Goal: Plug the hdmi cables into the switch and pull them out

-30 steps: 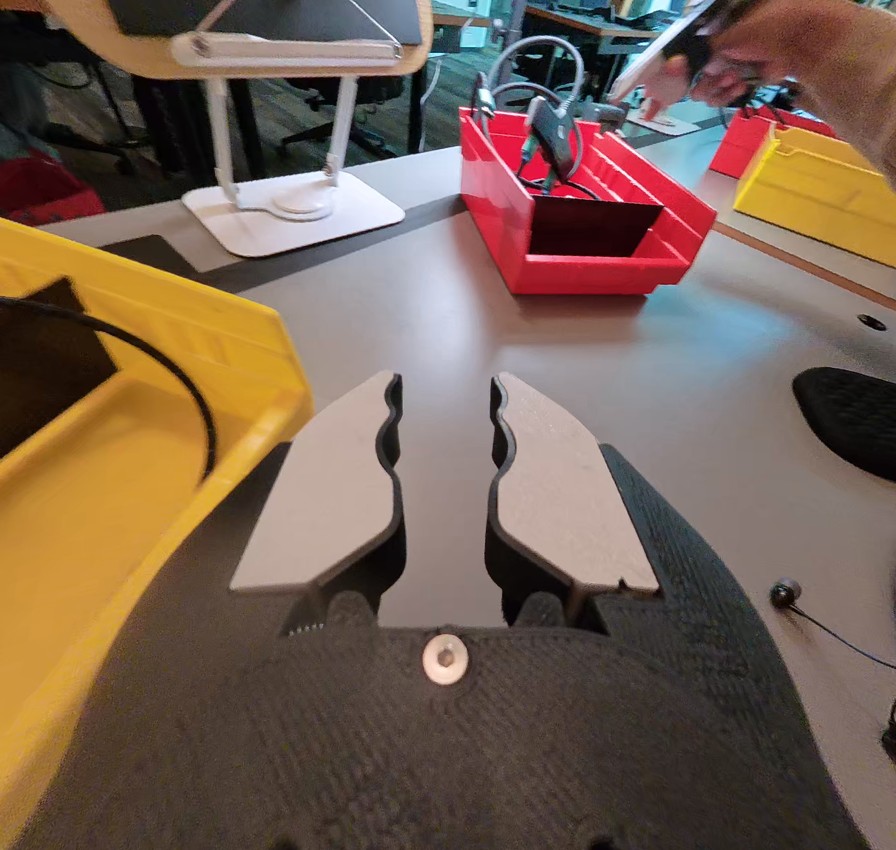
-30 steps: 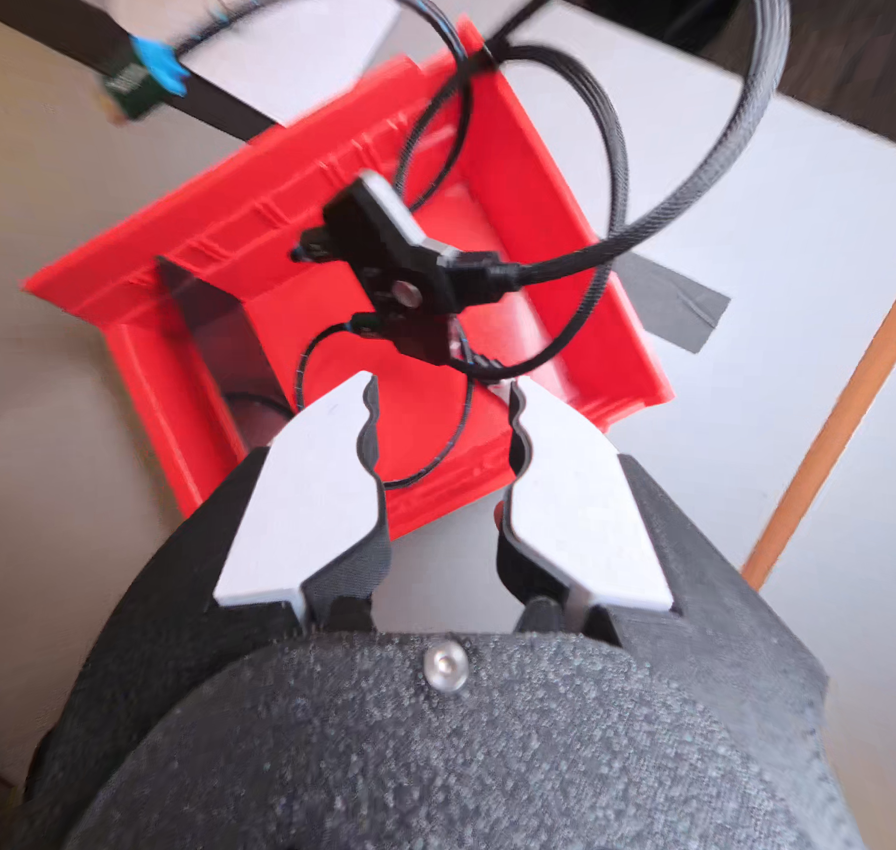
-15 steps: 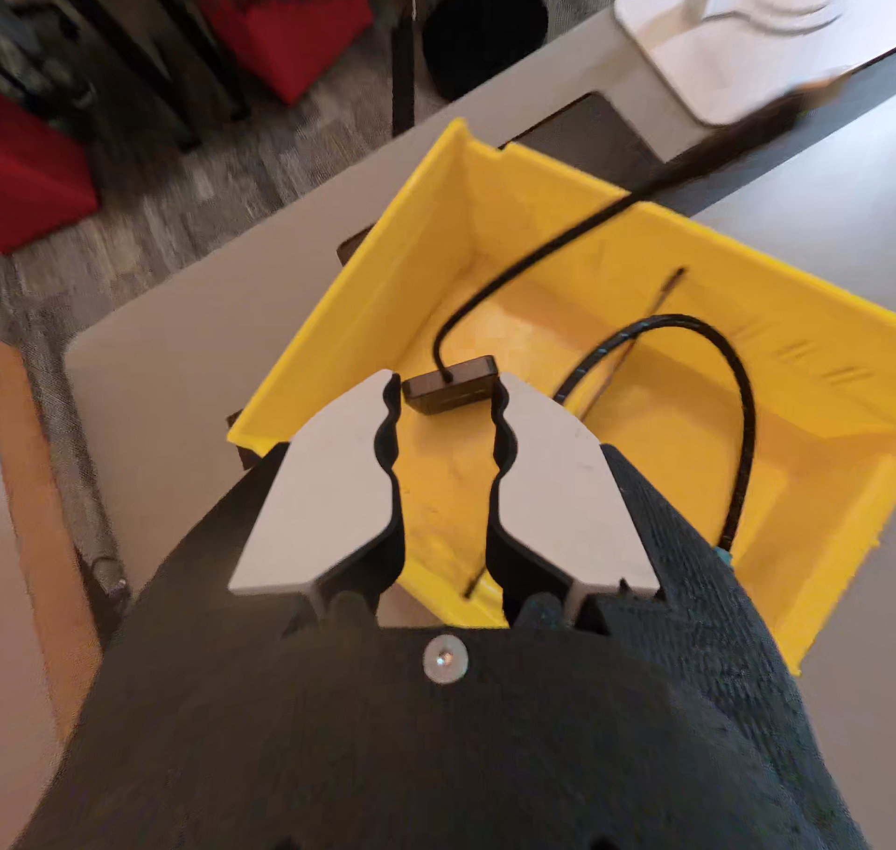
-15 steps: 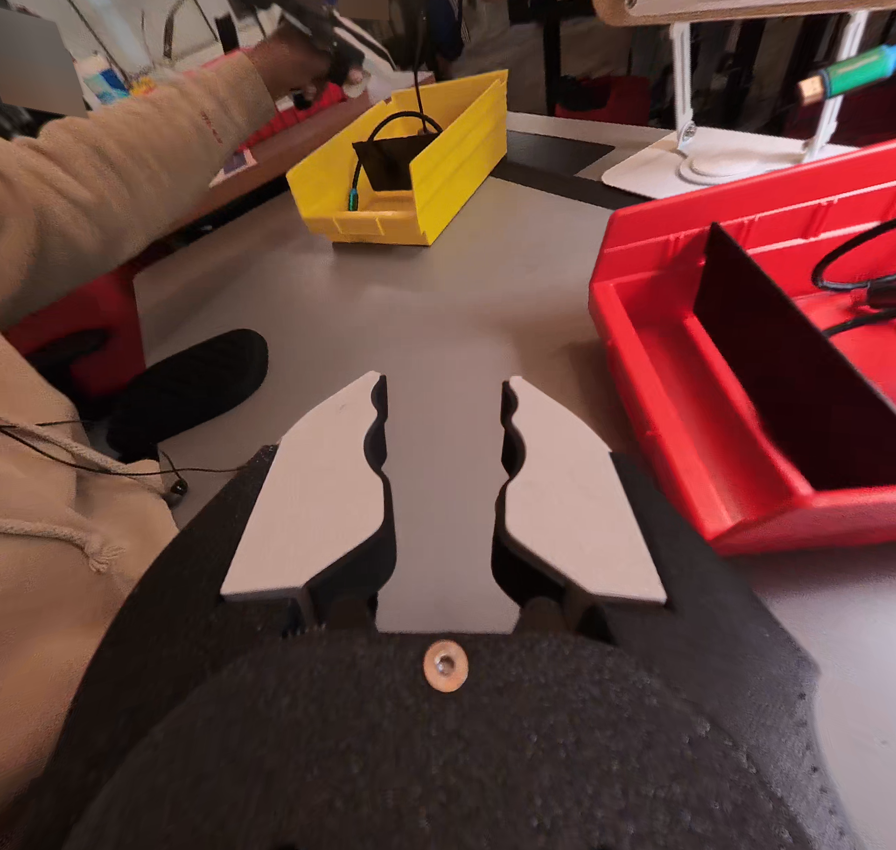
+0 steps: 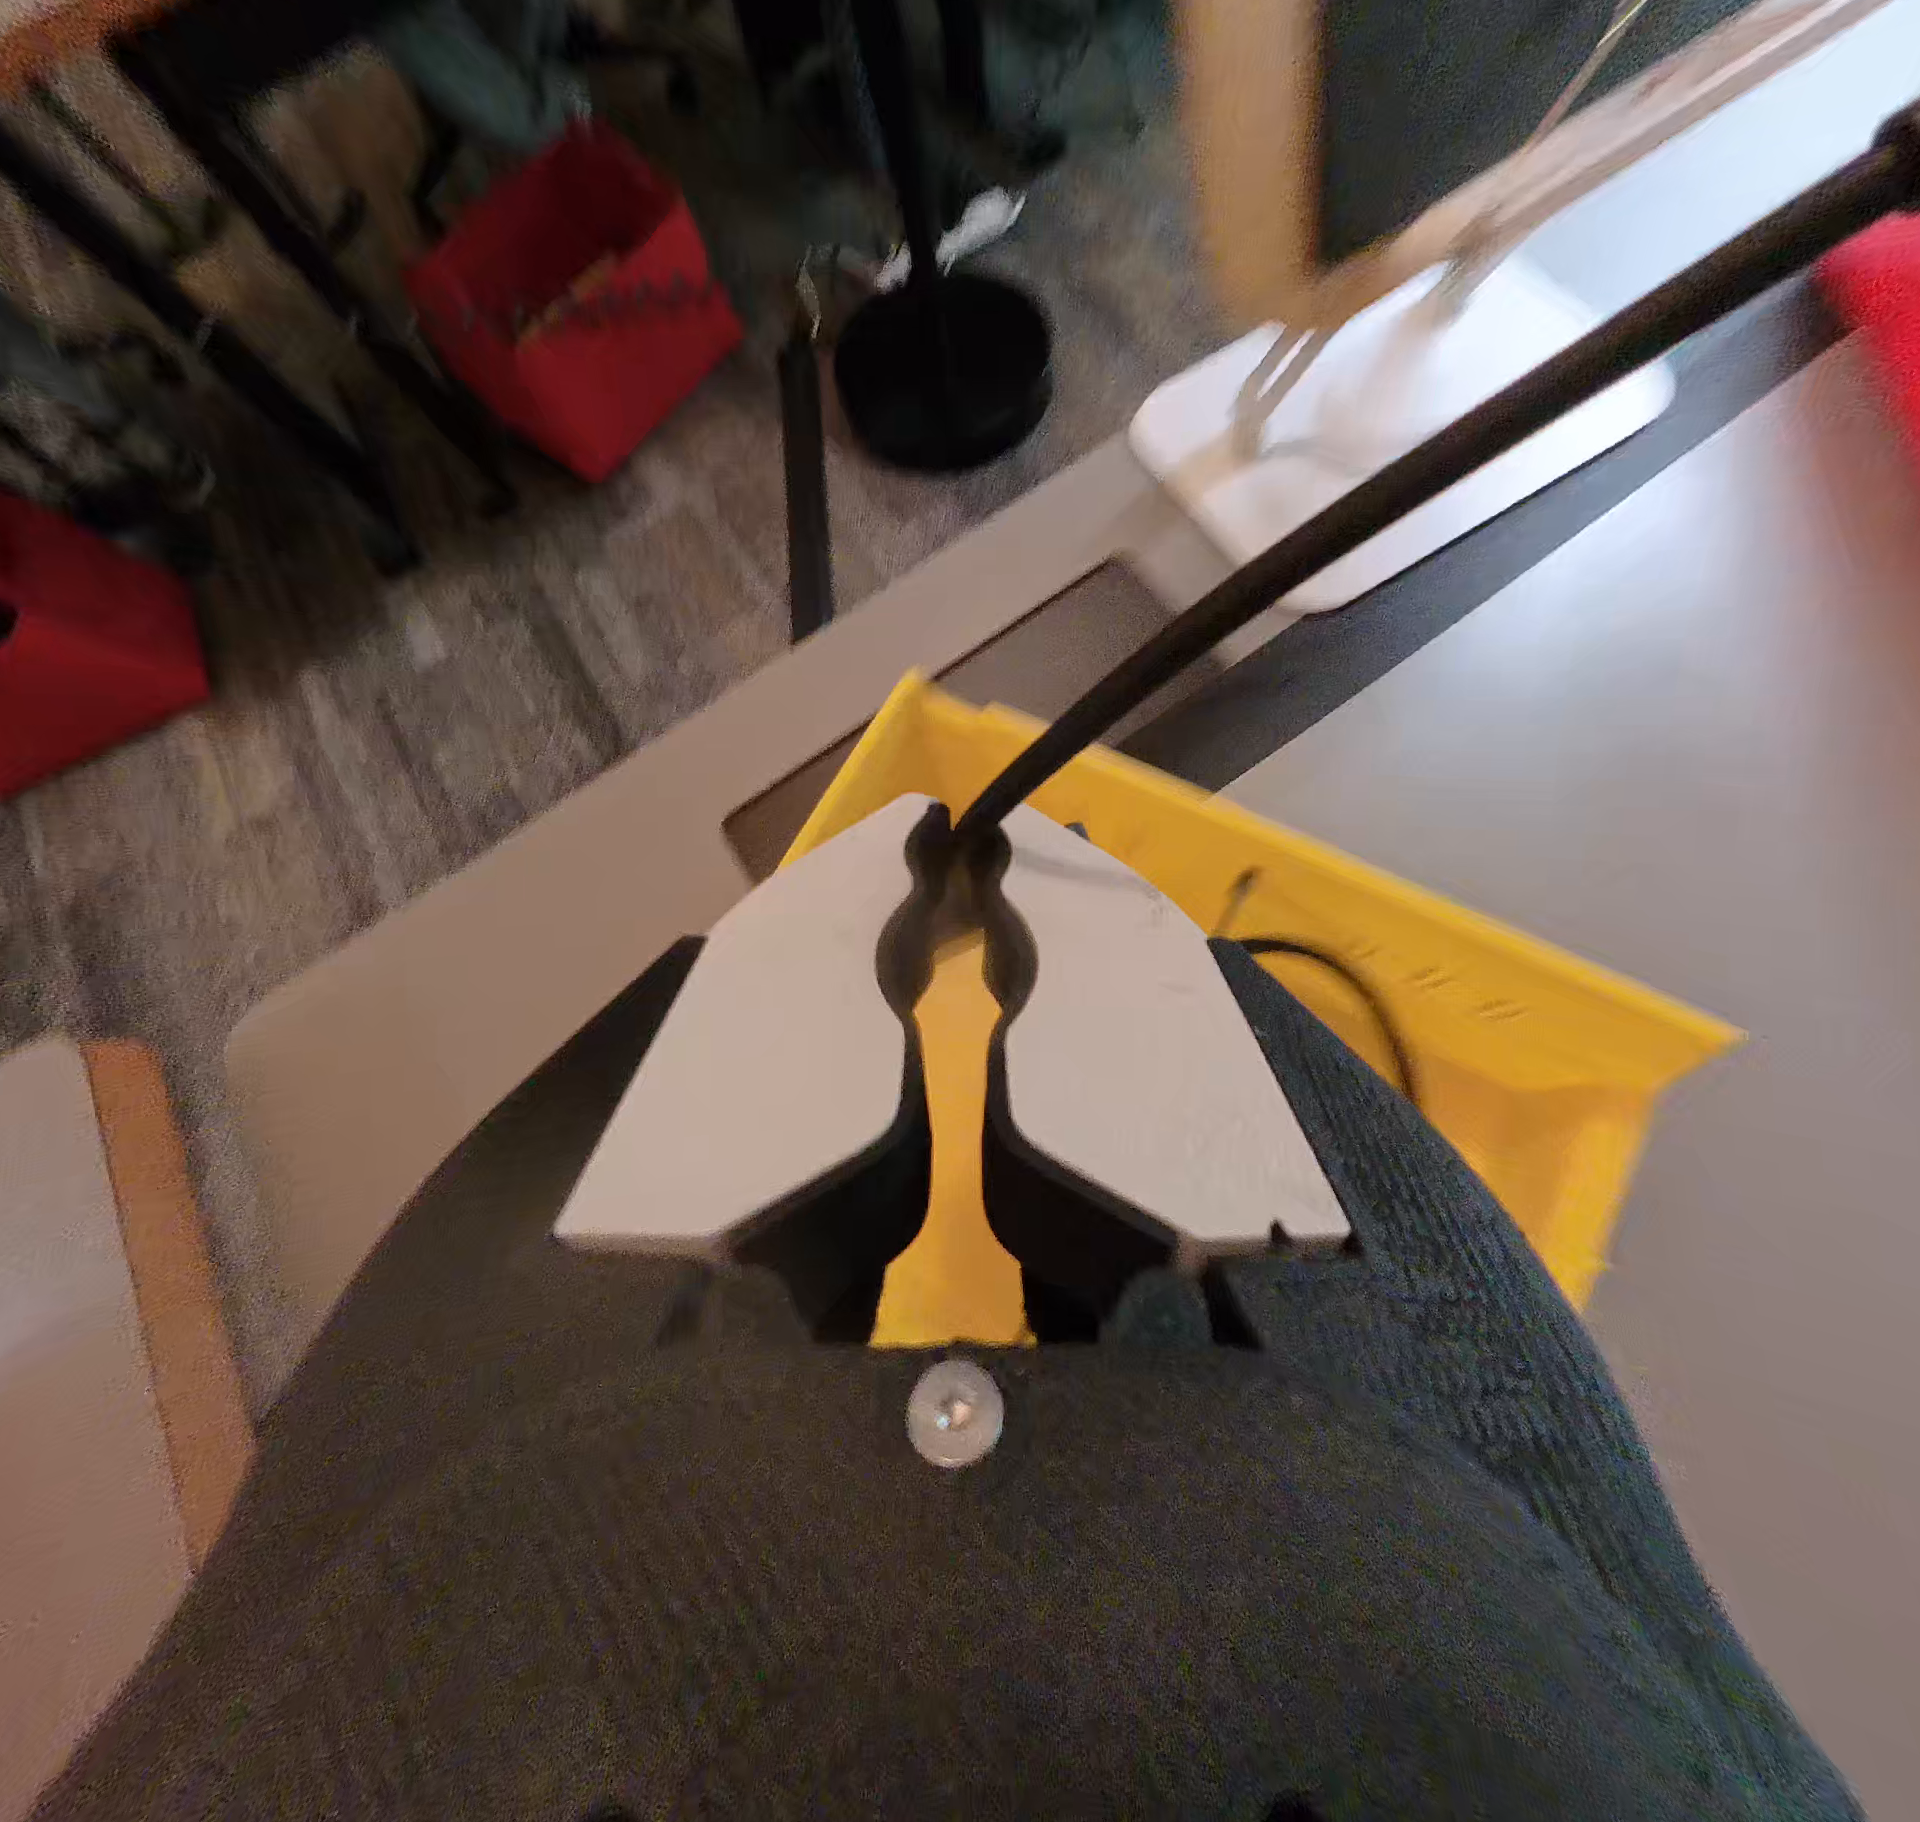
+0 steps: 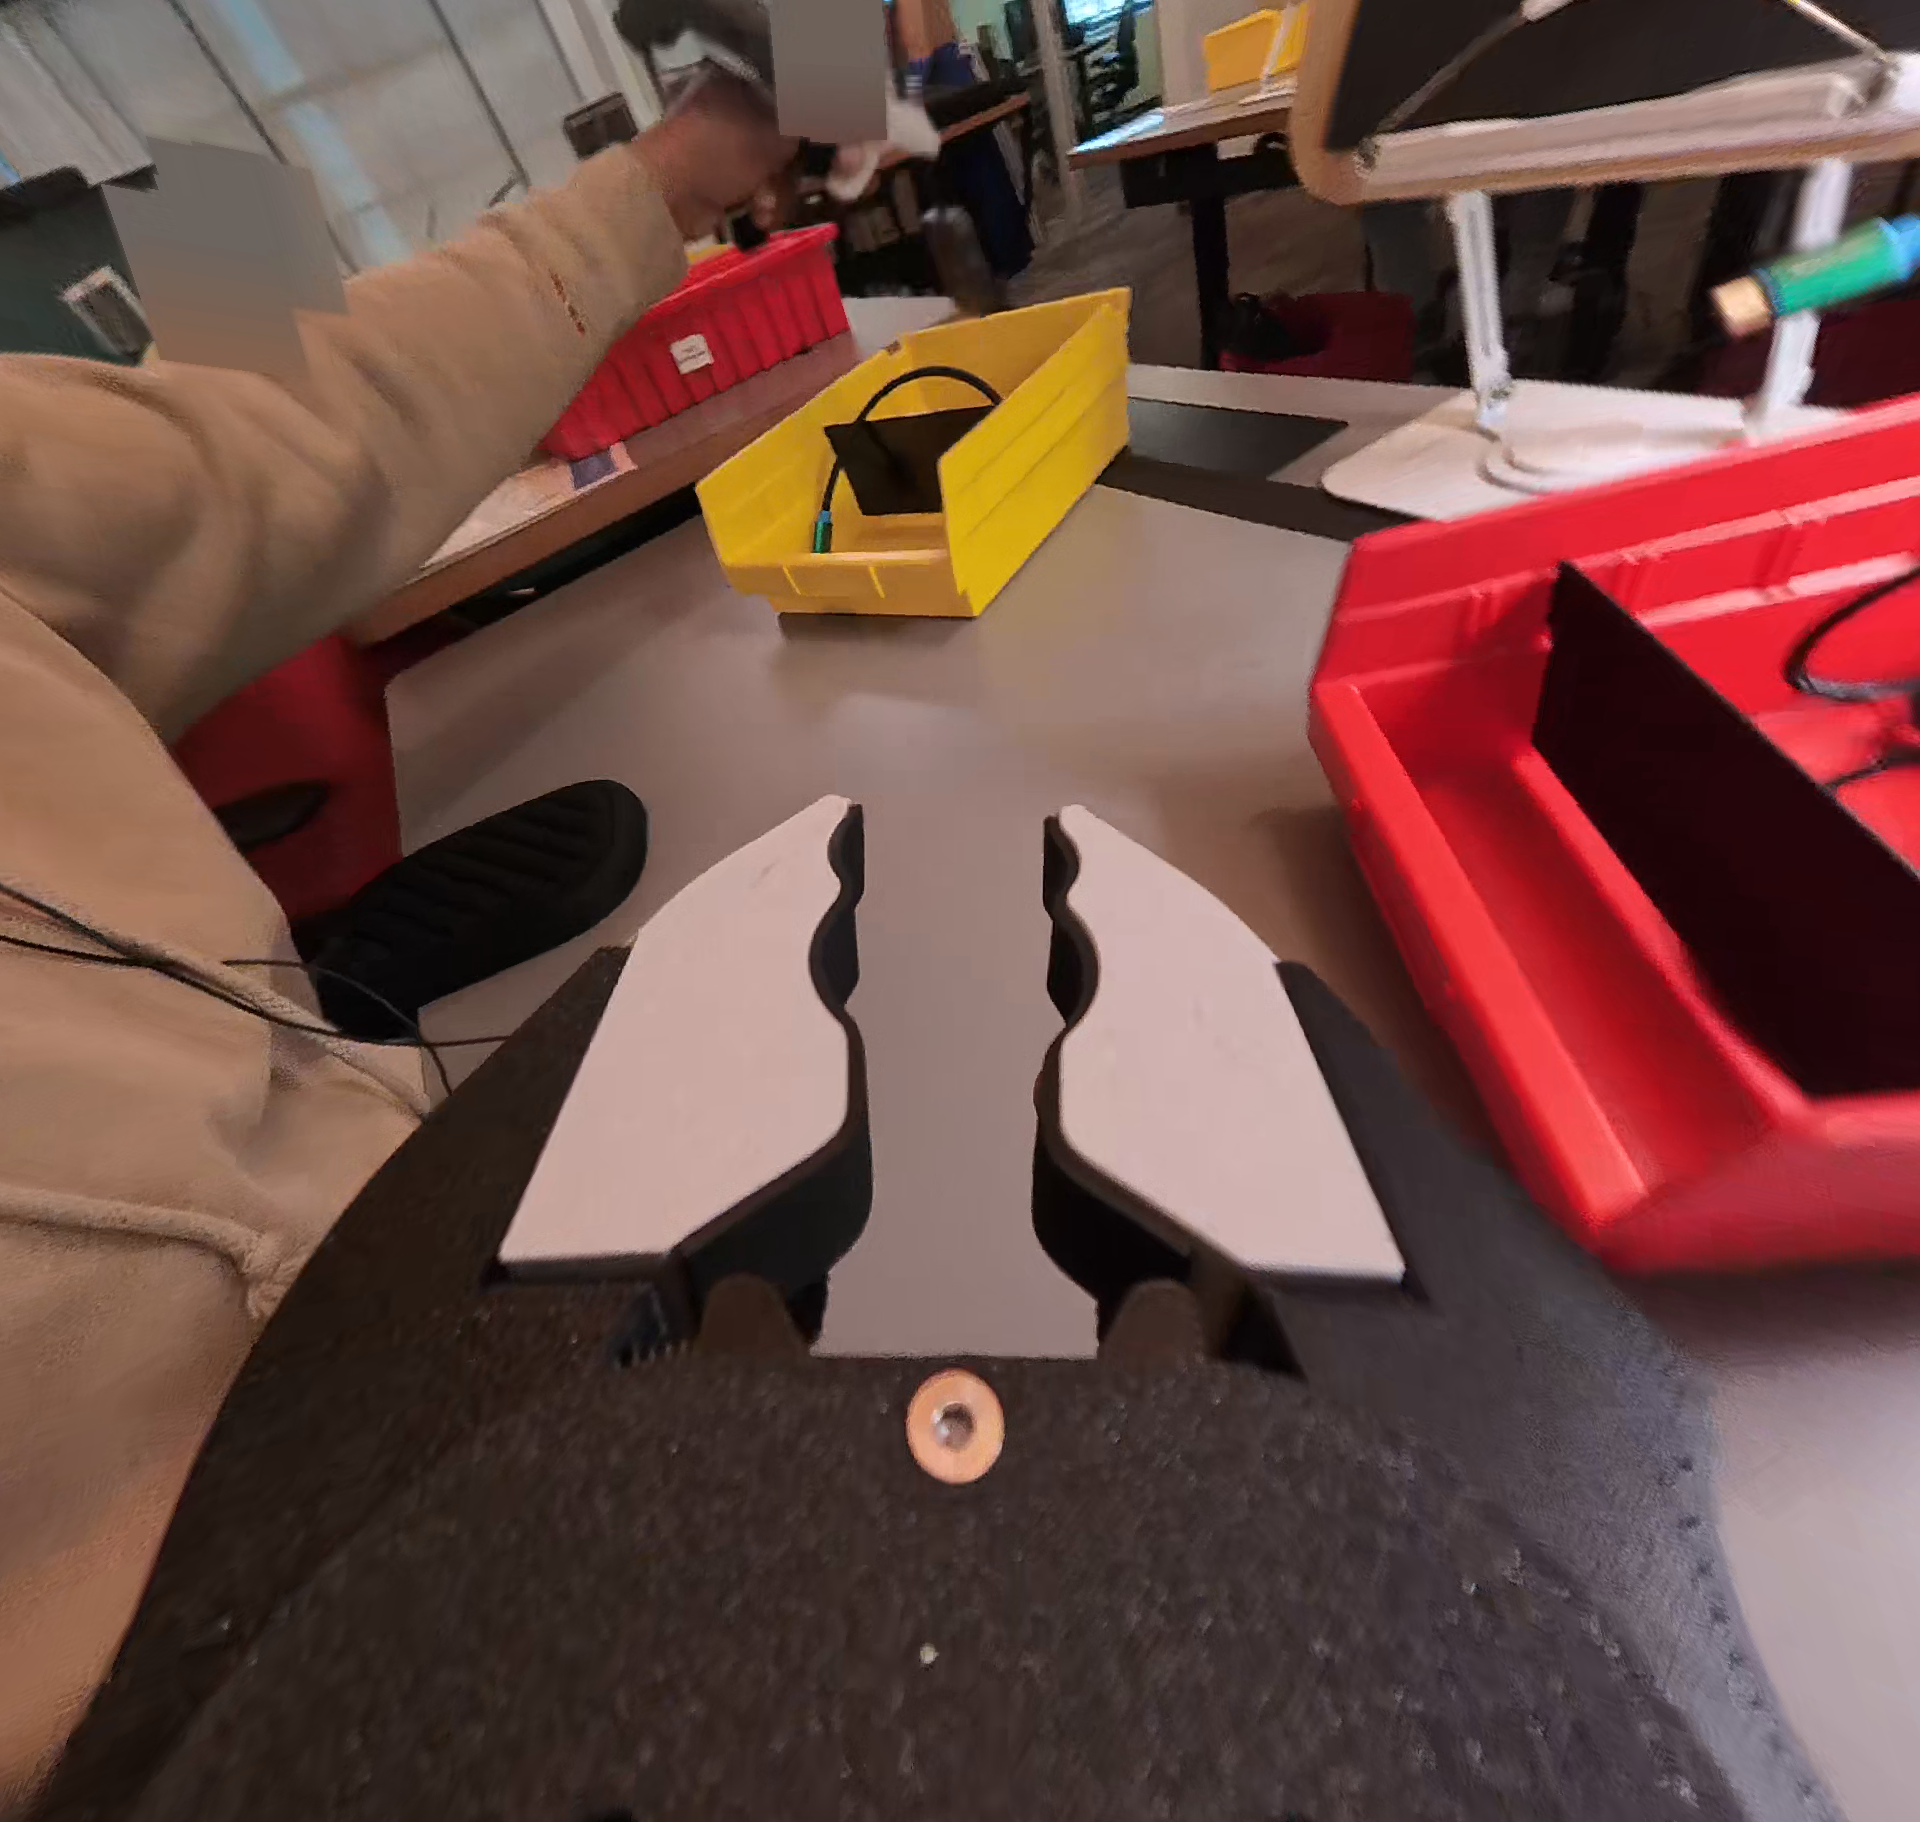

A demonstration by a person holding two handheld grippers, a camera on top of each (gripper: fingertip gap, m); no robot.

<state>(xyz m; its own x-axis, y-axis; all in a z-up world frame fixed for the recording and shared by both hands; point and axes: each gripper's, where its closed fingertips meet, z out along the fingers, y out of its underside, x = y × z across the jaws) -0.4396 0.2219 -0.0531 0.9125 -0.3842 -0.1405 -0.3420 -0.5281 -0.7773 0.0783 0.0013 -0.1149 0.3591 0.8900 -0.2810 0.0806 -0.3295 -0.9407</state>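
The left gripper (image 5: 956,842) pinches a black cable (image 5: 1351,515) above the yellow bin (image 5: 1455,1003) – another cable inside – running toward 2 o'clock, while the right gripper (image 6: 951,827), fingers spread, hovers over the table (image 6: 1039,671), red bin (image 6: 1507,920) holding cables at 3 o'clock.

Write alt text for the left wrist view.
The left tool is shut on a black cable that runs taut toward the upper right, above an open yellow plastic bin on a grey table. Behind are a white stand base and floor.
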